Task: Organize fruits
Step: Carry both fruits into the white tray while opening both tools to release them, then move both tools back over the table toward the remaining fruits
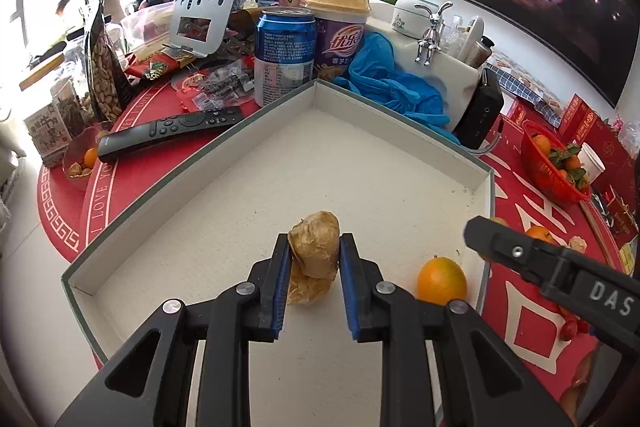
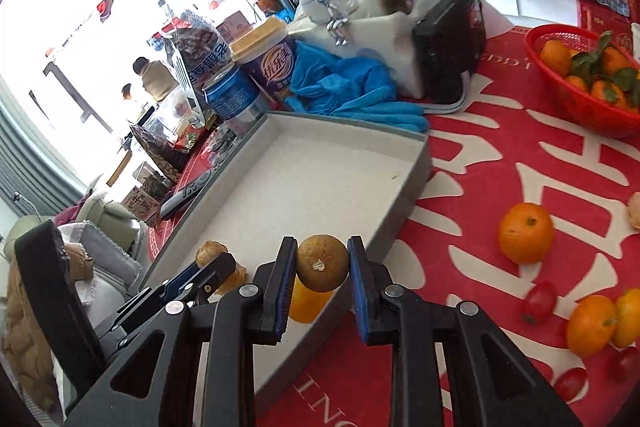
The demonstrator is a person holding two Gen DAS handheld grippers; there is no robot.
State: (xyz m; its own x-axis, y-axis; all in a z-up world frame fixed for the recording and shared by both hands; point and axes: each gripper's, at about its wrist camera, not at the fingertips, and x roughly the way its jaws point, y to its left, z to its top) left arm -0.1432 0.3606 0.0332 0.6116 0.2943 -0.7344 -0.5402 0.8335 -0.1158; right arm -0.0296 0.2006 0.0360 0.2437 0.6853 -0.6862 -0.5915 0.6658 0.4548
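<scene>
A: How far along would you say the sorting is?

B: Early, I'd judge. The left claw (image 1: 314, 247) is clamped on a tan, papery, wrinkled fruit (image 1: 314, 245), held just over the floor of the grey tray (image 1: 192, 163). One orange (image 1: 442, 279) already lies inside, near the tray's right wall.

A: And the other side?

B: The right claw (image 2: 322, 259) pinches a small brownish-orange citrus (image 2: 322, 262), its pale stem scar facing the camera, right over the tray's near wall. Below it shows the yellow-orange side of the orange (image 2: 306, 303) already in the tray.

A: So what remains?

B: Plenty. On the red mat of the bench (image 2: 460, 187), right of the tray, sits a loose orange (image 2: 526, 233), nearer ones by the edge (image 2: 592, 323), and several cherry tomatoes (image 2: 539, 301). Further back, a red basket (image 2: 560, 107) holds leafy tangerines; whether those count, I cannot tell.

A: The tray itself?

B: Shallow, pale speckled inside, mostly bare. Beyond it stand a blue can (image 1: 285, 55), a purple cup (image 1: 340, 39) and a blue cloth (image 1: 394, 83).
</scene>
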